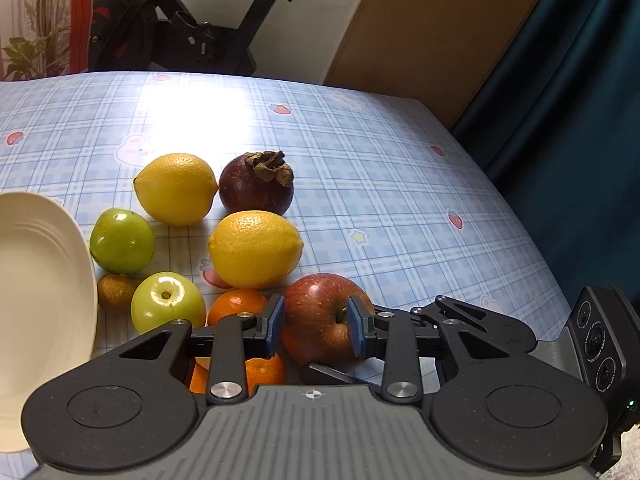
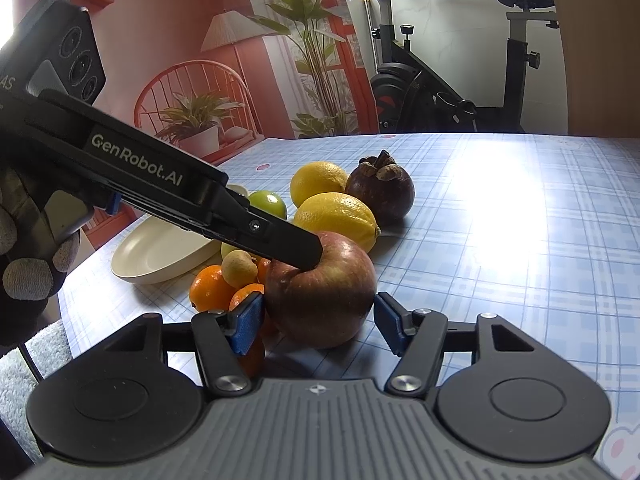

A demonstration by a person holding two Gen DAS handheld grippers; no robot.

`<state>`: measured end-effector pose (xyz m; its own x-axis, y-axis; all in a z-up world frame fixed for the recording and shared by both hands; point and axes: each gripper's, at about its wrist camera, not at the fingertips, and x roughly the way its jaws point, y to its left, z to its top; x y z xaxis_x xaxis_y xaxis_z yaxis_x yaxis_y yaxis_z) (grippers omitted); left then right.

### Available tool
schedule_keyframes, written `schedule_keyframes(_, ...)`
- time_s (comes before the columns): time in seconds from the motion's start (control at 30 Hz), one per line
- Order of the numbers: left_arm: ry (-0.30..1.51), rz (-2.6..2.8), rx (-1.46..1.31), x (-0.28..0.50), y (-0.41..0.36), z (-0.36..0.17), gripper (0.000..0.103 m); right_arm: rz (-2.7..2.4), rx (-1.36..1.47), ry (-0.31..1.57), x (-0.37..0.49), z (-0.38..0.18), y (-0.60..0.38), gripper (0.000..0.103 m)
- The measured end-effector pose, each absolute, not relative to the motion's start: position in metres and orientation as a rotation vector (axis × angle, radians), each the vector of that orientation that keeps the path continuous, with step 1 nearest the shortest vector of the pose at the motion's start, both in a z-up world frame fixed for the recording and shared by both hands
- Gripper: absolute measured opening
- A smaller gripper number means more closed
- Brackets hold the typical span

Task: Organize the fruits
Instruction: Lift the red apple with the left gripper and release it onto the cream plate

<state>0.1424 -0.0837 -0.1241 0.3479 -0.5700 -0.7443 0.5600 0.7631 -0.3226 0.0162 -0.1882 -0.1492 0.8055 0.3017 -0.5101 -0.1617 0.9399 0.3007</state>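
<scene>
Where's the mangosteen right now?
The mangosteen sits on the table at the pile's far edge, touching one lemon and just behind the other lemon in both wrist views.

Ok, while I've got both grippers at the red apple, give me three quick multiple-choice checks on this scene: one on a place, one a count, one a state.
1. Where does the mangosteen sit?
A. On the cream plate
B. On the tablecloth, beside the far lemon
C. Between the jaws of the right gripper

2. How many lemons are in view?
A. One
B. Two
C. Four

3. How do the right gripper's jaws stand?
A. Open, one on each side of the red apple
B. Shut with nothing between them
C. Shut on an orange

Key:
1 B, as it rests on the cloth right next to that lemon.
2 B, as the far lemon and the near lemon are the only ones.
3 A, as the right wrist view shows the blue pads flanking the apple, the right one clear of it.
</scene>
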Motion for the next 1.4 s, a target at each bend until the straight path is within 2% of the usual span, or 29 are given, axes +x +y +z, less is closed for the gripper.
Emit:
schedule_keyframes(0.33,0.916,-0.764,-0.053,0.150,-0.062,-0.090,0.036,0.252,0.223,0.571,0.031,-0.107,-0.179,0.063)
schedule_keyframes(0.57,0.831,-0.682,-0.089,0.168,0.005,-0.039,0.036,0.368,0.219,0.533,0.087,-0.062,-0.135,0.063)
schedule_keyframes(0.8,0.841,-0.554,-0.104,0.199,0.090,-0.016,0.036,0.505,0.275,0.545,0.156,-0.051,-0.072,0.063)
schedule_keyframes(1.1,0.966,-0.488,-0.173,0.255,0.148,-0.065,0.036,0.540,0.219,0.694,0.224,-0.093,-0.012,0.063)
schedule_keyframes(1.4,1.028,-0.506,-0.222,0.286,0.159,-0.102,0.036,0.518,0.132,0.765,0.244,-0.126,0.002,0.063)
